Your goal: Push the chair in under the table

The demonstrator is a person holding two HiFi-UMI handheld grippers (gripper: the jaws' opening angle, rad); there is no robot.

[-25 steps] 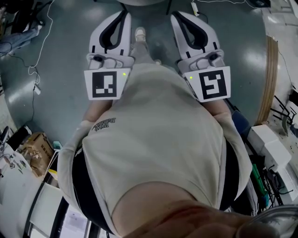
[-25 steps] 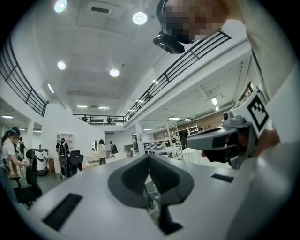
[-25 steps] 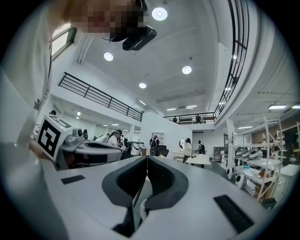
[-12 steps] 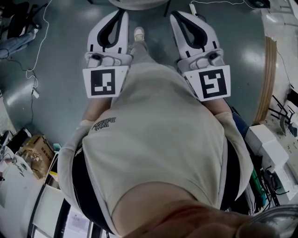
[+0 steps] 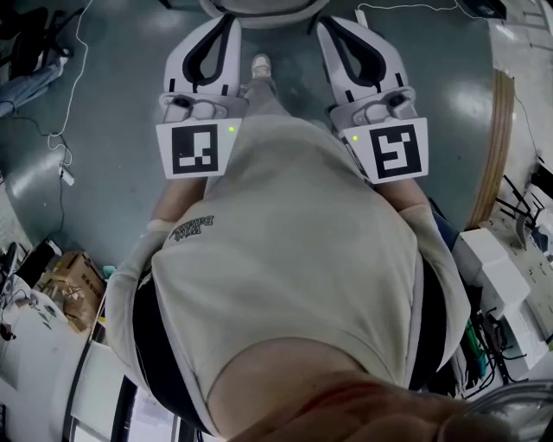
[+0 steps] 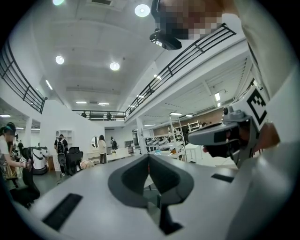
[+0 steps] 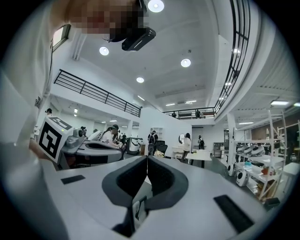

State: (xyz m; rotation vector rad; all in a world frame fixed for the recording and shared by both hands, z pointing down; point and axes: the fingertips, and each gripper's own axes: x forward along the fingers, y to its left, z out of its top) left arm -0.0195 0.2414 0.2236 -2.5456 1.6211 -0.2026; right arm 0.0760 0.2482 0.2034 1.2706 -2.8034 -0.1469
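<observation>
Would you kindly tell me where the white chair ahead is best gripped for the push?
Only the chair's near rounded white edge shows, straight ahead of the shut, empty left hand-held gripper and right hand-held gripper. Probably take that edge from this near side, one gripper each side of its middle: it spans the gap between them, so a paired hold should push it straight.

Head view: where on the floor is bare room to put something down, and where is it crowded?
Bare floor lies between the left gripper and the white cable; another patch lies between the right gripper and the curved wooden edge. Crowded: the cardboard box corner lower left, the white equipment lower right.
</observation>
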